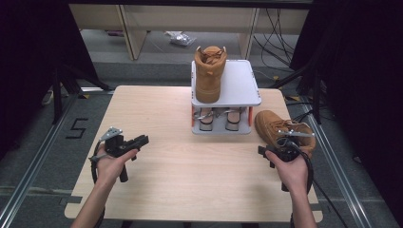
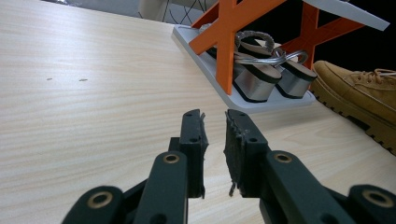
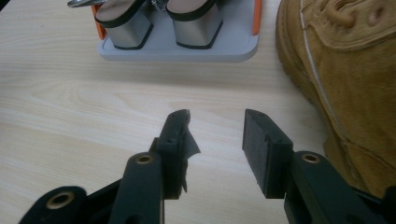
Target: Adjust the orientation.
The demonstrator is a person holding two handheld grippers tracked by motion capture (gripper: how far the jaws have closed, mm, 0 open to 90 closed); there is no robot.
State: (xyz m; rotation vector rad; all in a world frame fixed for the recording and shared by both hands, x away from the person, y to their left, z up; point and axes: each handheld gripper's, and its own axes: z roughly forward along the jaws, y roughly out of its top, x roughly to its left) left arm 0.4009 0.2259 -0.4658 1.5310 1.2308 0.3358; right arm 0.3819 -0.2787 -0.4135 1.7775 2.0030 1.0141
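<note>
A tan boot [image 1: 209, 73] stands upright on the top shelf of a small grey rack [image 1: 240, 80] with orange supports. A second tan boot [image 1: 275, 127] lies on the table just right of the rack. On the rack's bottom shelf sits a pair of silver-heeled sandals [image 1: 218, 118]. My left gripper [image 1: 142, 139] hovers low over the table's left side, open, its jaws a narrow gap apart with nothing between them [image 2: 215, 116]. My right gripper [image 1: 264, 151] is beside the loose boot [image 3: 345, 70], open and empty [image 3: 217, 116], apart from the boot.
The light wooden table [image 1: 190, 175] has its bare stretch in front of the rack. The sandals [image 2: 261, 79] and the loose boot [image 2: 359, 93] lie ahead of the left gripper. Cables and furniture legs stand on the floor behind the table.
</note>
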